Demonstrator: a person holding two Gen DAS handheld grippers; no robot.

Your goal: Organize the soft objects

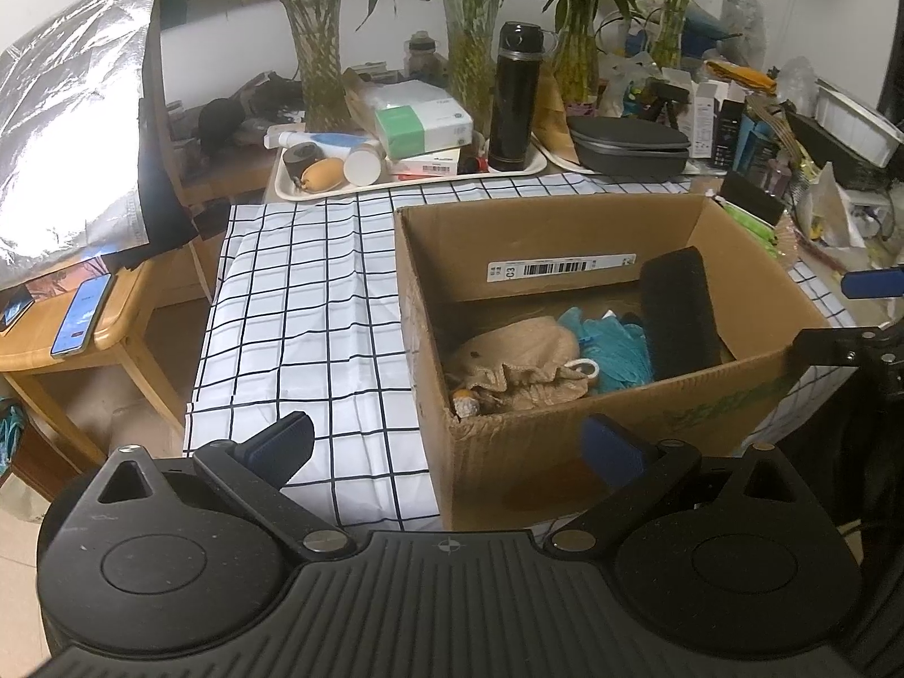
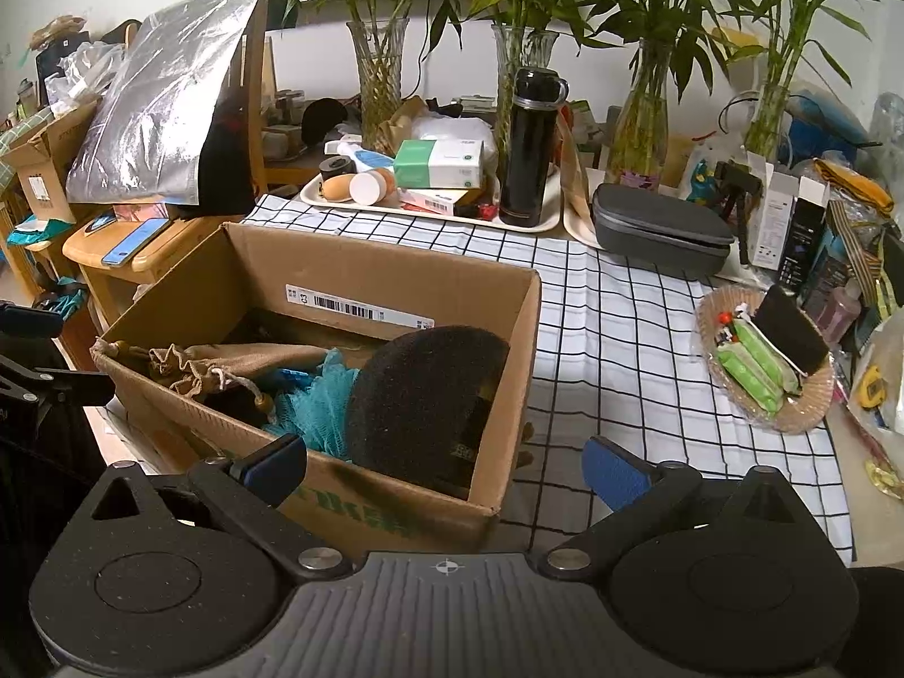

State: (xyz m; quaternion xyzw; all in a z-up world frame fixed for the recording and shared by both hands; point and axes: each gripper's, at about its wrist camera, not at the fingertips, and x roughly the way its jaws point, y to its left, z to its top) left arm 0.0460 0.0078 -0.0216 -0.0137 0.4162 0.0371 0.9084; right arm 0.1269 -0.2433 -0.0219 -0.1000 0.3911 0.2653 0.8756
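Observation:
An open cardboard box (image 1: 553,429) stands on the checked tablecloth (image 1: 305,305). Inside lie a tan drawstring pouch (image 1: 520,361), a teal mesh puff (image 1: 616,347) and a black foam pad (image 1: 675,311) leaning on the right wall. From the right wrist view the same box (image 2: 316,277) holds the pouch (image 2: 226,359), the puff (image 2: 319,401) and the foam pad (image 2: 424,395). My left gripper (image 1: 449,443) is open, low in front of the box's near left corner. My right gripper (image 2: 446,469) is open at the box's near right corner, holding nothing.
A tray (image 1: 412,181) with a black flask (image 1: 514,96), tissue pack and bottles stands behind the box, with glass vases of bamboo beyond. A grey case (image 2: 658,229) and a wicker basket (image 2: 763,361) with green packets sit to the right. A phone (image 1: 82,308) lies on a wooden side table at left.

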